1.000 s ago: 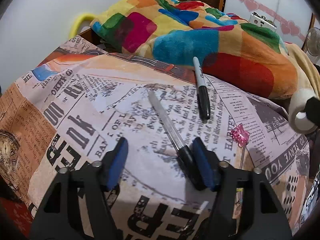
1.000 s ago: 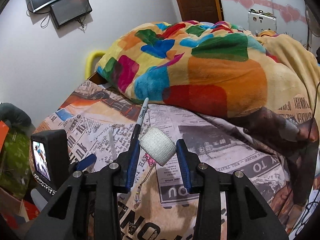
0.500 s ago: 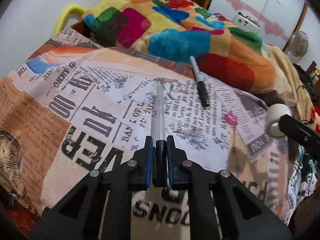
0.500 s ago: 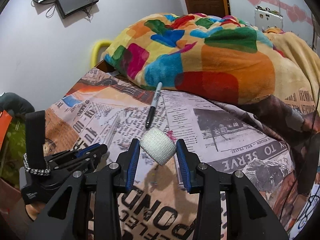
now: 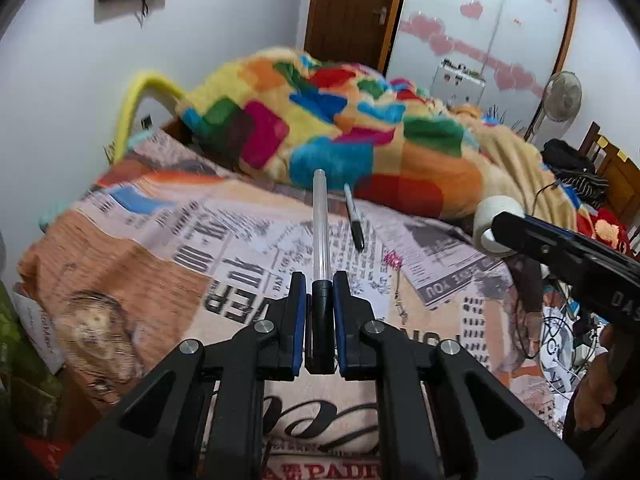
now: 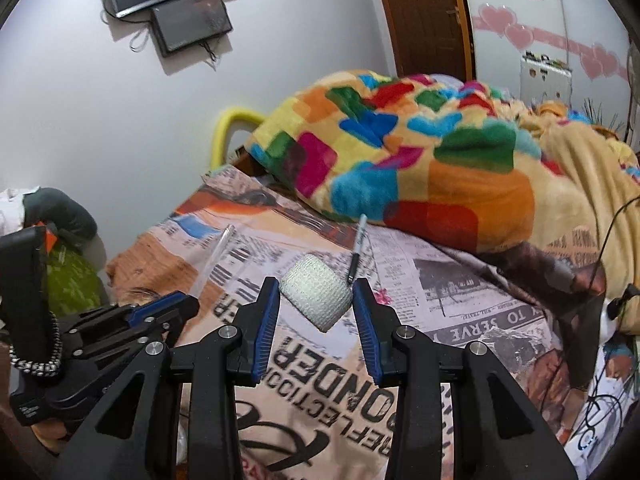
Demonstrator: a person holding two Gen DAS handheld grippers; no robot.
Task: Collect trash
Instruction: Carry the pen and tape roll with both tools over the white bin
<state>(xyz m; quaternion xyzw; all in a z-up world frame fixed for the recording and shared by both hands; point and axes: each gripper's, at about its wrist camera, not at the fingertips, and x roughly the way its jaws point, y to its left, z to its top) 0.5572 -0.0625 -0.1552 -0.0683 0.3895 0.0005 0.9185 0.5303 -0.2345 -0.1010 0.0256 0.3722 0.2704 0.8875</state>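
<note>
A bed [image 5: 132, 256] covered by a newspaper-print sheet [image 6: 448, 280] carries the things. A colourful patchwork blanket [image 5: 320, 128] is heaped across its far side. A black marker [image 5: 354, 216] lies on the sheet just before the blanket, a small pink trinket [image 5: 391, 258] near it toward the right edge.

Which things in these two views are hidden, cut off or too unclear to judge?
- Clear pen: its black end sits hidden between the left claw pads, left wrist view.
- Marker: the white roll covers its lower tip, right wrist view.
- Marker lettering: too small to read.
- Trash container: not in view.
</note>
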